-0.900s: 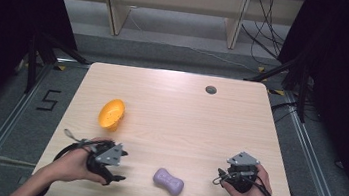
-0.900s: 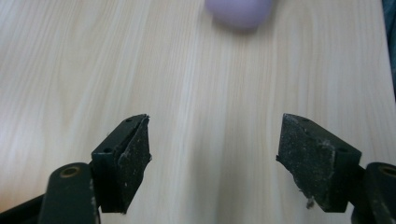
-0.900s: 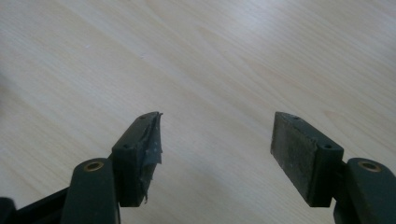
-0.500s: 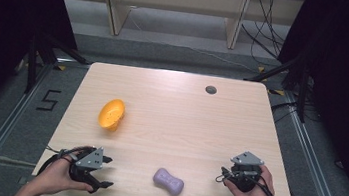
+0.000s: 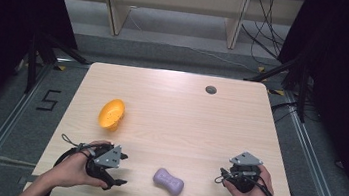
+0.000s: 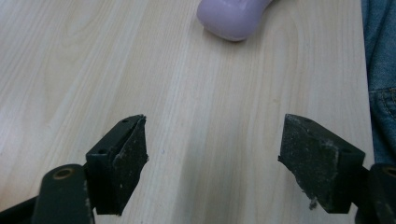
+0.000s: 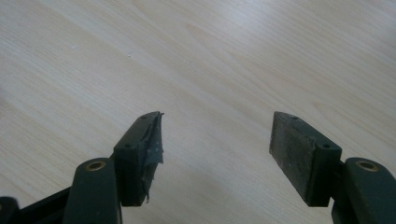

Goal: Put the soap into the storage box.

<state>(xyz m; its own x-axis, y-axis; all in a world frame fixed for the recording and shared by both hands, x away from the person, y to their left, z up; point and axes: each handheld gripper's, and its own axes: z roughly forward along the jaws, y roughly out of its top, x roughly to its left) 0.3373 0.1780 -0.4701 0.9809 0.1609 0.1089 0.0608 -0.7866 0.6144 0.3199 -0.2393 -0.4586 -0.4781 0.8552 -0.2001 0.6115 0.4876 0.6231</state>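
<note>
A purple dumbbell-shaped object lies near the table's front edge, between my two grippers. My left gripper rests on the table just to its left, open, with its jaws pointing right toward it. The left gripper view shows the purple object ahead of the left gripper, with bare wood between the jaws. My right gripper sits to the right of the object, and in its own view the right gripper is open over bare table. An orange bowl-like object lies farther back on the left.
A small dark round spot sits near the table's far edge. The wooden table has dark floor and rails on both sides. Blue denim shows past the table's front edge in the left gripper view.
My left gripper drew back toward the front left edge, then shifted slightly right. The right gripper has hardly moved. Both objects lie where they were.
</note>
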